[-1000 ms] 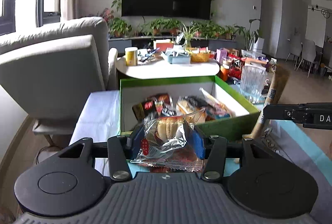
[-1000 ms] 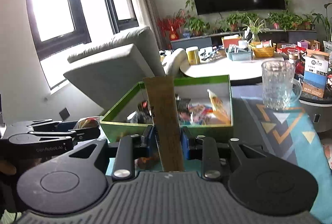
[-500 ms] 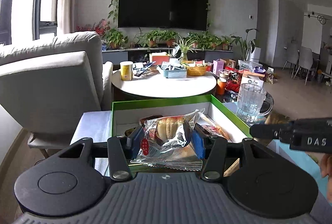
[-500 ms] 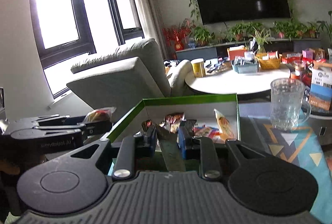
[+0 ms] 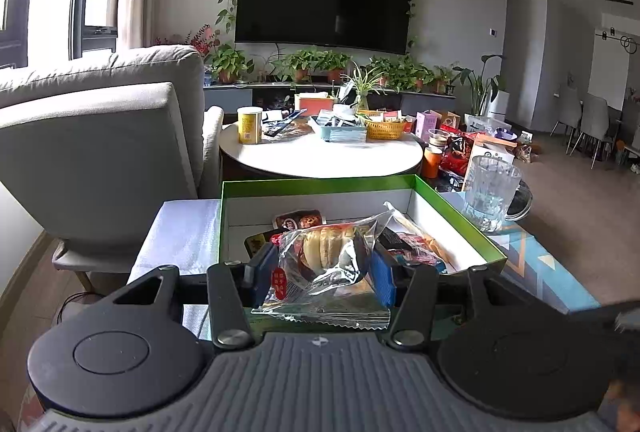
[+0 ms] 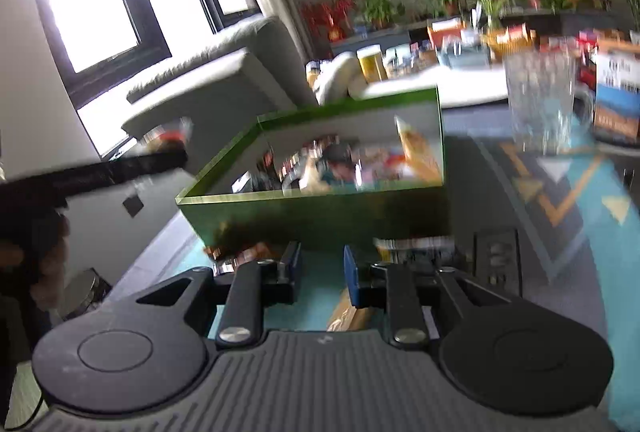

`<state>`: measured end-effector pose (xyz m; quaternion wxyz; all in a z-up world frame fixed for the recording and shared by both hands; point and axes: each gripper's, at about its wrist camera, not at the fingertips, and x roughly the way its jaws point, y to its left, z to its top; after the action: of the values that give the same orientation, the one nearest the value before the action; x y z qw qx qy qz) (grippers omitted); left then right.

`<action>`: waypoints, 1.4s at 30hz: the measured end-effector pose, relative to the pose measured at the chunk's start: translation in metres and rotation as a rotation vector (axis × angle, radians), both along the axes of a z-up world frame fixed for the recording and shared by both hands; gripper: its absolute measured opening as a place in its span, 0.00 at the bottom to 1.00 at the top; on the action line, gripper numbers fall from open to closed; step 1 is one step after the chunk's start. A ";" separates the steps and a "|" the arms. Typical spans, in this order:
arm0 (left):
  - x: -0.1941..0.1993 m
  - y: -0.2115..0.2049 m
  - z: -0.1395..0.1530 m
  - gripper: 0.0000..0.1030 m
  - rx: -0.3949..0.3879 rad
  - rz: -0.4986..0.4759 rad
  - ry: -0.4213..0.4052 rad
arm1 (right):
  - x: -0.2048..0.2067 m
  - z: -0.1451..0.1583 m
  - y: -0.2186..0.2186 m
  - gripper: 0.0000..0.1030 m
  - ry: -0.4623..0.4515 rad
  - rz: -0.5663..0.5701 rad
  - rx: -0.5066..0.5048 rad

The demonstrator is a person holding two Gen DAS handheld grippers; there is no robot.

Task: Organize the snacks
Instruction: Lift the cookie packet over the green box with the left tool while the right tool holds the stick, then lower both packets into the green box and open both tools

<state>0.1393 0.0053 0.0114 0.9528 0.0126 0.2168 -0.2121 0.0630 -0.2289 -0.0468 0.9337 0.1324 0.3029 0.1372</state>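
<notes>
My left gripper point(image 5: 325, 272) is shut on a clear packet of round biscuits point(image 5: 326, 264) and holds it at the near edge of the green box point(image 5: 320, 185), which holds several snack packets. My right gripper point(image 6: 320, 268) is open and empty, low in front of the green box point(image 6: 320, 216). A brown stick-shaped packet point(image 6: 348, 314) lies on the mat under its jaws. The right wrist view is blurred. The left gripper shows there at the left point(image 6: 120, 167).
A glass mug point(image 5: 492, 197) stands right of the box on the patterned blue mat point(image 5: 536, 272). A grey armchair point(image 5: 96, 151) is at the left. A round white table point(image 5: 320, 155) with snacks and baskets stands behind. More loose packets point(image 6: 240, 252) lie before the box.
My right gripper has let go of the brown stick packet, opened and dropped back low in front of the box. My left gripper has moved forward with the biscuit packet.
</notes>
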 end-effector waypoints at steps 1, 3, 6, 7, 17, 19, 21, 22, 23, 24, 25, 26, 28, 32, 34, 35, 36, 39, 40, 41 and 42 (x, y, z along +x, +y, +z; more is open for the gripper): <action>-0.001 0.000 0.000 0.45 0.000 -0.002 -0.001 | 0.000 -0.006 0.002 0.23 0.024 -0.003 -0.013; -0.002 0.002 0.000 0.45 0.002 -0.004 -0.002 | -0.005 -0.013 0.003 0.23 0.052 -0.001 -0.031; -0.003 0.004 -0.001 0.45 0.005 0.000 -0.001 | -0.016 -0.013 0.001 0.29 0.096 0.005 -0.043; -0.003 0.005 -0.001 0.45 0.003 0.002 0.002 | -0.021 -0.012 0.001 0.34 0.101 0.007 -0.059; -0.007 0.005 -0.001 0.46 0.004 0.002 0.003 | -0.008 -0.022 0.027 0.57 0.114 0.004 -0.142; -0.007 0.007 0.000 0.46 -0.001 0.009 0.001 | -0.006 -0.023 0.036 0.25 0.098 -0.015 -0.233; -0.006 0.009 0.000 0.46 -0.006 0.015 0.003 | -0.008 -0.020 0.036 0.21 0.108 0.007 -0.224; -0.005 0.009 -0.001 0.46 -0.008 0.018 0.006 | -0.011 -0.018 0.034 0.21 0.107 0.017 -0.201; -0.005 0.009 -0.002 0.46 -0.009 0.020 0.009 | -0.015 -0.015 0.033 0.21 0.093 0.018 -0.190; -0.004 0.008 -0.002 0.46 -0.009 0.021 0.012 | -0.017 -0.011 0.033 0.21 0.079 0.016 -0.189; -0.004 0.007 -0.003 0.46 -0.009 0.020 0.015 | -0.020 -0.006 0.032 0.21 0.061 0.015 -0.183; -0.005 0.007 -0.002 0.46 -0.009 0.019 0.014 | -0.022 0.000 0.029 0.21 0.036 0.013 -0.166; -0.006 0.006 -0.001 0.46 -0.009 0.016 0.008 | -0.023 0.012 0.027 0.21 -0.004 0.009 -0.142; -0.005 0.007 0.003 0.46 -0.015 0.021 0.000 | -0.019 0.036 0.021 0.21 -0.095 -0.016 -0.131; -0.004 0.007 0.005 0.46 -0.016 0.025 -0.005 | -0.012 0.046 0.019 0.21 -0.129 -0.030 -0.121; -0.002 0.006 0.006 0.46 -0.016 0.025 -0.008 | -0.008 0.050 0.020 0.21 -0.145 -0.035 -0.120; -0.002 0.005 0.008 0.46 -0.016 0.025 -0.012 | -0.004 0.055 0.020 0.21 -0.163 -0.040 -0.119; 0.003 0.001 0.014 0.46 -0.014 0.023 -0.032 | 0.007 0.065 0.019 0.21 -0.212 -0.052 -0.110; 0.005 0.000 0.016 0.46 -0.014 0.020 -0.039 | 0.011 0.068 0.018 0.21 -0.225 -0.056 -0.105; 0.008 -0.002 0.018 0.46 -0.014 0.017 -0.047 | 0.014 0.072 0.017 0.21 -0.237 -0.060 -0.099; 0.010 -0.004 0.020 0.46 -0.013 0.014 -0.053 | 0.018 0.075 0.016 0.21 -0.249 -0.062 -0.095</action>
<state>0.1491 0.0011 0.0317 0.9597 0.0104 0.1900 -0.2066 0.0811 -0.2124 0.0280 0.9732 0.0792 0.1866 0.1090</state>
